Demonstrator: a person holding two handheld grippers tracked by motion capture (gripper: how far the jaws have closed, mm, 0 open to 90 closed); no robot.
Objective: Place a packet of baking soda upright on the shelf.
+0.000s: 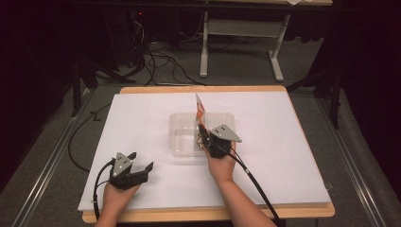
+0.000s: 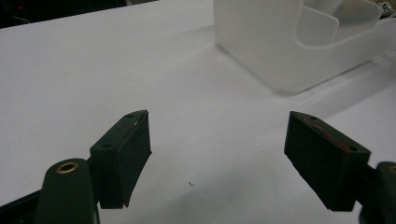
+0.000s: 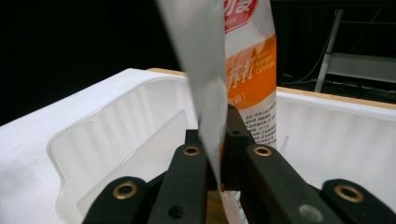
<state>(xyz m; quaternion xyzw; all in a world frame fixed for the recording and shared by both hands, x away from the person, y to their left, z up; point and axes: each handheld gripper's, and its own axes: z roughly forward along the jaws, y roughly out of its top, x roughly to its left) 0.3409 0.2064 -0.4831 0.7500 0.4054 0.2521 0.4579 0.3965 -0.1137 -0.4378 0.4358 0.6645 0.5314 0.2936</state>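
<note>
Right gripper [image 1: 202,135] pinches orange-and-white sachet [image 3: 233,70] by its lower part, jaws pressed tight on foil. Sachet stands upright over clear plastic container [image 1: 182,137], likely held edge-on so it drops between walls. Divider [image 3: 154,140] inside container sits just left of jaws; could catch sachet on lowering. Left gripper [image 1: 142,161] rests on white tabletop [image 1: 283,156], jaws spread, nothing between, well apart from container, probably kept clear. Cables and grey stand on floor beyond table, no obstruction.
</note>
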